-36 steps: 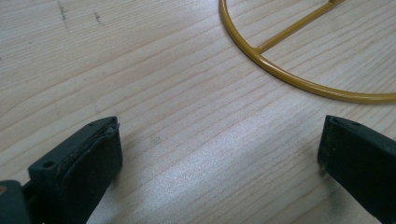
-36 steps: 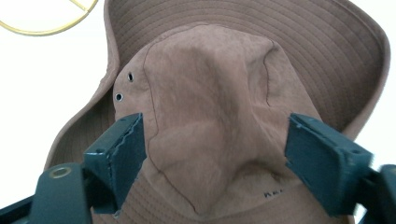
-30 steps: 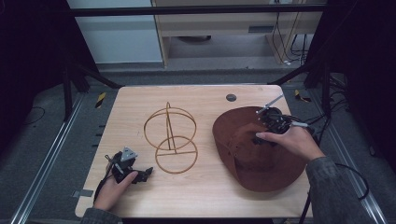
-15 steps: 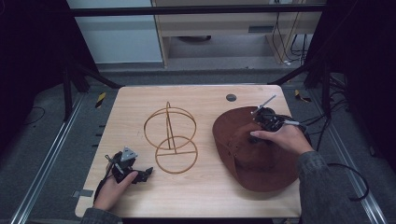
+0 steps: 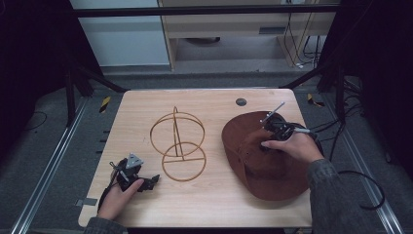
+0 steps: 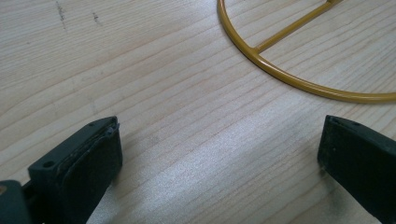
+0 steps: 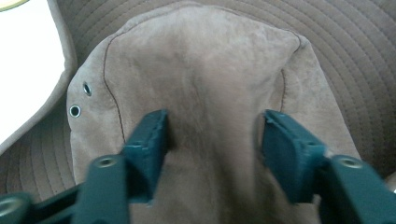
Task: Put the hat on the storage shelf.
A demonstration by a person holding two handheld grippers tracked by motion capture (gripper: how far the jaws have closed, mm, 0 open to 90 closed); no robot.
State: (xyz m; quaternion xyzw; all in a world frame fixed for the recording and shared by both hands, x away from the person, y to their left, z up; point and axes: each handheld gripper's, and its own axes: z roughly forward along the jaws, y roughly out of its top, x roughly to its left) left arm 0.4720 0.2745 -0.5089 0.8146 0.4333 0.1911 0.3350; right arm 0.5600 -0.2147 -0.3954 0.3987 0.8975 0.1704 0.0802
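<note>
A brown brimmed hat lies on the right of the wooden table. My right gripper is down on its crown. Its jaws have just been closing and now pinch a raised fold of the suede between the pads. A gold wire stand with two rings stands in the middle of the table. My left gripper rests low at the front left, open, with bare wood between its jaws. The stand's base ring curves just ahead of it.
A small dark round grommet sits in the tabletop near the far edge. Cables trail off the table's right side. Two metal eyelets mark the side of the crown.
The right hand has sunk a little and shifted left onto the hat's crown. The left hand and the wire stand have stayed put.
</note>
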